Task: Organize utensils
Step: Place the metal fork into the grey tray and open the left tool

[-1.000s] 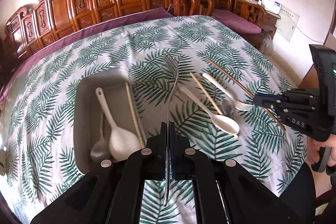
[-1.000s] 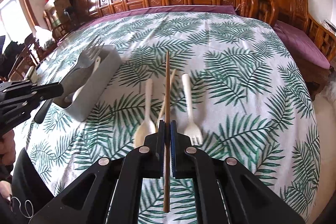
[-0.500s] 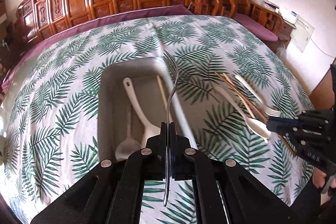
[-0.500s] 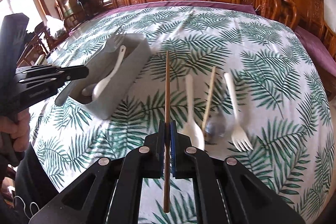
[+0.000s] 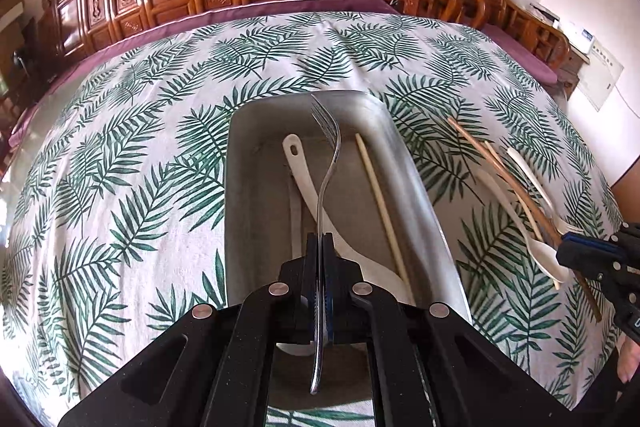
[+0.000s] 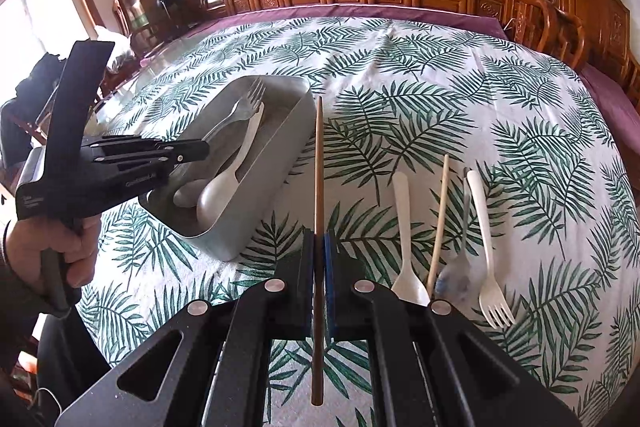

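The left tool is clamped tight on a metal fork, held over the grey tray, tines pointing to the far end. To do this well, I'd lower it until it lies along the tray beside the white spoon and pale chopstick already inside, then let go. The right tool pinches a brown chopstick just right of the tray. A spoon, fork and chopstick wait on the desk.
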Demonstrator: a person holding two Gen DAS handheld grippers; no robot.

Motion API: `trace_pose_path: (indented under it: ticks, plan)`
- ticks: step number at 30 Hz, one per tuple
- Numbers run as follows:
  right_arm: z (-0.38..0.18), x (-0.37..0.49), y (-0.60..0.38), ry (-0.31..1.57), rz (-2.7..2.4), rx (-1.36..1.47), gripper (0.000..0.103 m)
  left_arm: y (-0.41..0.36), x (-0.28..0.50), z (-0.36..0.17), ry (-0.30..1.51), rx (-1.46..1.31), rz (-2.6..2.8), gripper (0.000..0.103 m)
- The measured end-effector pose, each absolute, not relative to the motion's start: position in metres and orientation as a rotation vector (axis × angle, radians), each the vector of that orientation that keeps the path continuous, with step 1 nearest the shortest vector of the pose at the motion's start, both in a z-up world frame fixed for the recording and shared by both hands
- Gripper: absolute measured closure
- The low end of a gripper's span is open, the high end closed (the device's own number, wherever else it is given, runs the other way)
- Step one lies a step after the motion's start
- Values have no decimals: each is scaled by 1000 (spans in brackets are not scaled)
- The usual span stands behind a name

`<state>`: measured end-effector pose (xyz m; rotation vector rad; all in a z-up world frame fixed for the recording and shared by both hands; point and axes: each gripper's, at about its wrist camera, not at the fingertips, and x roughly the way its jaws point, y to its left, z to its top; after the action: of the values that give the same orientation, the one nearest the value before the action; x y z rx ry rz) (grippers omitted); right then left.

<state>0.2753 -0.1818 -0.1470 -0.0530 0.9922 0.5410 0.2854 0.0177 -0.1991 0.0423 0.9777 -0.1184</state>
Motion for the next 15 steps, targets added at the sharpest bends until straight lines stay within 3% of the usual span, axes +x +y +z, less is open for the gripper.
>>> trace_pose_path:
  ticks: [15]
  plan:
    - [-152,282,-165,1008,549,-57,97,25,291,-185,931,9,-138,100]
